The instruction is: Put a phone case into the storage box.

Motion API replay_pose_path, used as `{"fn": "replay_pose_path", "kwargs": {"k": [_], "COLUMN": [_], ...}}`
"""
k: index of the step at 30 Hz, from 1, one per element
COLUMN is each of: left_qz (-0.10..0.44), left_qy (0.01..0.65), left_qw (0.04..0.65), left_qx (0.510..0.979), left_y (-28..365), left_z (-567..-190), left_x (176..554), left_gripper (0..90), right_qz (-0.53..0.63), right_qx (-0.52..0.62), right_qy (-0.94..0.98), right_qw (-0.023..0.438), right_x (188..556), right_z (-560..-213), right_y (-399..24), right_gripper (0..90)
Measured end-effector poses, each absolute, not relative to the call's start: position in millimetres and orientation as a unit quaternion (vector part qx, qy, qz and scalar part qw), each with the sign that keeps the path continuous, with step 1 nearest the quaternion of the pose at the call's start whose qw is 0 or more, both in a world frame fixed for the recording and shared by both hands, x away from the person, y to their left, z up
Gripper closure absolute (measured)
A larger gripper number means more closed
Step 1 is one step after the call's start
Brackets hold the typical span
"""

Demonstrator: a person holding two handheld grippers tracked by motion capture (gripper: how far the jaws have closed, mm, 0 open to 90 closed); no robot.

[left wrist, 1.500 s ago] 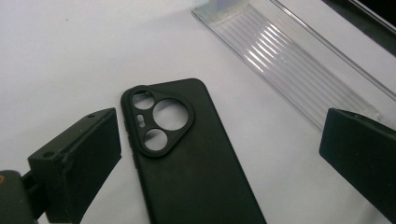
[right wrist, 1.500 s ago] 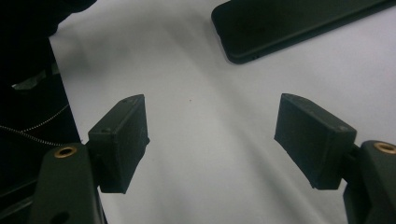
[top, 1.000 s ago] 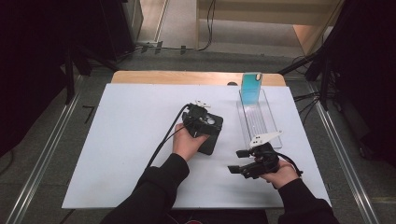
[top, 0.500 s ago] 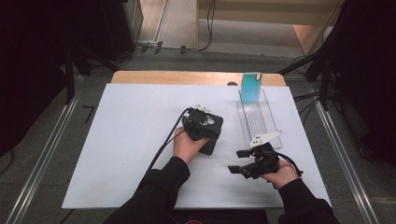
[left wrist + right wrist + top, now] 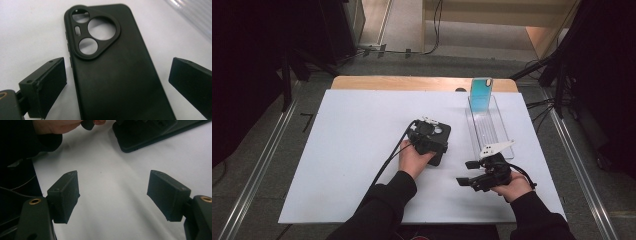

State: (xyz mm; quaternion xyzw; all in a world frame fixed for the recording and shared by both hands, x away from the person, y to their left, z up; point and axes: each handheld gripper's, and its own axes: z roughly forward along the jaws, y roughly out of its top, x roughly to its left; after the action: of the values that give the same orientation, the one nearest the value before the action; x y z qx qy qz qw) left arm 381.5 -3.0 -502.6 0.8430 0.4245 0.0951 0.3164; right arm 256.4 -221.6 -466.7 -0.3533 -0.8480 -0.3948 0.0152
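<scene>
Lying flat at frame centre on white table sheet (image 5: 342,150): black rubbery phone case (image 5: 117,75), camera cutouts up. Clear ridged plastic tray (image 5: 488,127) at right, teal phone case (image 5: 480,93) upright at its far end. Left gripper (image 5: 428,137) over black case, jaws spread wide either side, not touching. Right gripper (image 5: 468,172) lower right, jaws parted, empty.

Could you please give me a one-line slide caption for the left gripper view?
Left gripper poised with open jaws astride a black phone case lying camera-cutout side up on the white table.
</scene>
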Motion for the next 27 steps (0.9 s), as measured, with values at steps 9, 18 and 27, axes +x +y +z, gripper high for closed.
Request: {"fn": "replay_pose_path", "kwargs": {"k": [9, 18, 27], "left_qz": [0.127, 0.152, 0.157], "left_qy": [0.417, 0.417, 0.425], "left_qw": [0.296, 0.281, 0.274], "left_qx": [0.85, 0.851, 0.849], "left_y": [-9.5, -16.4, -18.6], "left_z": [-506.7, -509.4, -508.7], "left_x": [376.2, 372.6, 371.0], "left_gripper": [3.2, 3.2, 4.8], "right_qz": [-0.393, -0.392, -0.389], "right_qx": [-0.354, -0.356, -0.357], "right_qy": [-0.848, -0.849, -0.849], "right_qw": [0.016, 0.014, 0.013], "right_x": [256.8, 256.5, 256.4], "right_z": [-467.0, -467.0, -467.0], "right_y": [-221.3, -220.9, -220.8], "right_gripper": [23.6, 23.6, 23.6]}}
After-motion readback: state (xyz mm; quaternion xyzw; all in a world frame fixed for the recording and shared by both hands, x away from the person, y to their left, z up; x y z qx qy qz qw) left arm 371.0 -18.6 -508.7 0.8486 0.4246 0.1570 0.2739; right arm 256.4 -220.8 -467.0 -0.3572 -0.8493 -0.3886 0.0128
